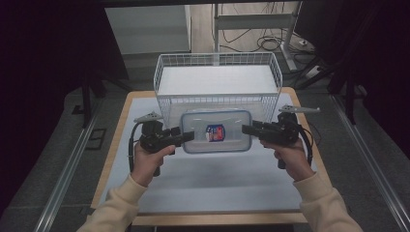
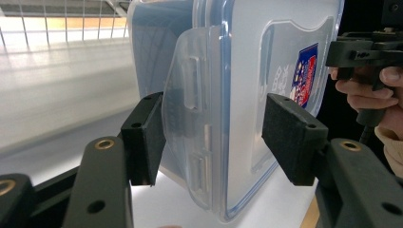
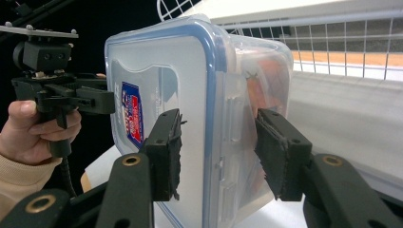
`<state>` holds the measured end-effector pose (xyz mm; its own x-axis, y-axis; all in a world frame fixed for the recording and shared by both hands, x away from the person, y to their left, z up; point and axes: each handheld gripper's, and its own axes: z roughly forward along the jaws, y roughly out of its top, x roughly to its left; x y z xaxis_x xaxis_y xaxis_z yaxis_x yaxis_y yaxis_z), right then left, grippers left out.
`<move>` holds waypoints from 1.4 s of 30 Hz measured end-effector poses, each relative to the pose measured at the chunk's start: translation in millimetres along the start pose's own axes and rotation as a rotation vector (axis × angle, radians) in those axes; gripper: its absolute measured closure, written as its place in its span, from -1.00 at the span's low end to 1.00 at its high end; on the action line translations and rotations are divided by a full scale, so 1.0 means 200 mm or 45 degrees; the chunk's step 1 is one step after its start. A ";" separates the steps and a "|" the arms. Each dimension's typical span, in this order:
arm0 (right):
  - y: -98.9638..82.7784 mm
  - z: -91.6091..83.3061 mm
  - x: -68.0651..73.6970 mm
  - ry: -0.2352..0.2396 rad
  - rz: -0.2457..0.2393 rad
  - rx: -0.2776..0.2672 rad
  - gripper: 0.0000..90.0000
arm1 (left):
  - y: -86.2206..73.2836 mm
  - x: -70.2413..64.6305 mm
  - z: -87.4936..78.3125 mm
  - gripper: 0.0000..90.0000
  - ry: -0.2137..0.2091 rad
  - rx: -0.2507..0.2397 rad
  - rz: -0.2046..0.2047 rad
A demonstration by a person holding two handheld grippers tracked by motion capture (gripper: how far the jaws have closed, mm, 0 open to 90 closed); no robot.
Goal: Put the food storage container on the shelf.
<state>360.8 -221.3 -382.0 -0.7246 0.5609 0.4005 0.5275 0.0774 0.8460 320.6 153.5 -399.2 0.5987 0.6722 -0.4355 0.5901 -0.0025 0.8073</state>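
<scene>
A clear plastic container (image 1: 216, 131) with a blue-rimmed lid and a red and blue sticker hangs above the white table top, lid facing up toward the high view. My left gripper (image 1: 188, 137) is shut on its left end and my right gripper (image 1: 246, 129) on its right end. In the left gripper view the container (image 2: 237, 95) stands on edge between the pads of the left gripper (image 2: 216, 137), over a clip flap. In the right gripper view the right gripper (image 3: 221, 154) clamps lid and base of the container (image 3: 190, 95); something orange (image 3: 271, 76) shows through the wall.
A white wire basket (image 1: 159, 77) stands just behind the container at the table's far edge. The white mat (image 1: 217, 179) on the wood-edged table lies below. Dark floor, rails and cables surround the table.
</scene>
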 end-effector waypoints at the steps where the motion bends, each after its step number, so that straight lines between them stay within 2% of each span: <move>1: 0.01 0.00 0.00 0.001 -0.005 -0.004 0.17 | 0.01 0.00 0.00 -0.07 0.002 0.001 0.005; 11: 0.14 -0.04 0.04 -0.003 -0.032 -0.044 0.17 | 0.14 -0.03 -0.04 -0.07 -0.005 -0.022 0.032; 26: 0.34 -0.04 0.05 -0.006 -0.056 -0.062 0.17 | 0.36 -0.04 -0.06 -0.08 0.002 -0.045 0.064; 31: 0.41 -0.04 0.04 -0.015 -0.075 -0.068 0.17 | 0.42 -0.02 -0.05 -0.08 -0.004 -0.038 0.062; 36: 0.48 -0.01 0.01 -0.014 -0.061 -0.044 0.17 | 0.51 0.00 -0.04 -0.09 0.011 -0.029 0.073; 42: 0.58 0.03 -0.03 -0.019 -0.040 -0.039 0.17 | 0.61 0.06 -0.02 -0.09 0.009 -0.011 0.053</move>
<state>428.5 -210.3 -288.8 -0.7339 0.5708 0.3682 0.4904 0.0701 0.8687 397.8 163.9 -304.3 0.6191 0.6767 -0.3985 0.5600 -0.0247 0.8281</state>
